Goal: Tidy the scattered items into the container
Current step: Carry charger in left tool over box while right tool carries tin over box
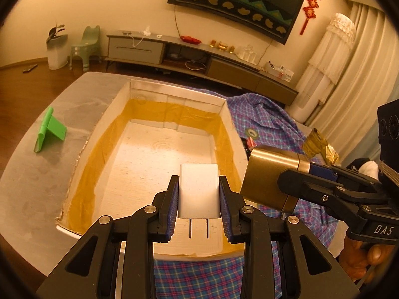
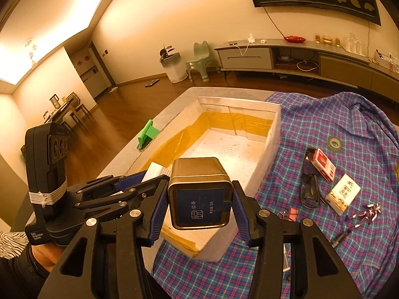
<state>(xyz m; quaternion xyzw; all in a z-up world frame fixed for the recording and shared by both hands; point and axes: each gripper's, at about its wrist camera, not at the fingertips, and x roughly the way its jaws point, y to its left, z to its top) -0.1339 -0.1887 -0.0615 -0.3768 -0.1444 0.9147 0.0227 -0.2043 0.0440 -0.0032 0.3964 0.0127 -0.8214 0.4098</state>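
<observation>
Left gripper [image 1: 198, 196] fingers are clamped on one white charger [image 1: 198, 189] over the near end of the empty foam box [image 1: 174, 94]; right gripper [image 2: 198, 209] fingers clamp one gold tin [image 2: 199, 191] at its near corner. Risk: both dropping together could collide, or the tin clips the rim. On the plaid shirt [image 2: 349, 114] I count one tape roll [image 2: 334, 144], one red pack [image 2: 324, 164], one white carton [image 2: 344, 194].

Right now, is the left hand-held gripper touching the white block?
Touching. The left wrist view shows the left hand-held gripper with both blue pads pressed flat against the white block's sides, no gap, holding it above the box.
</observation>
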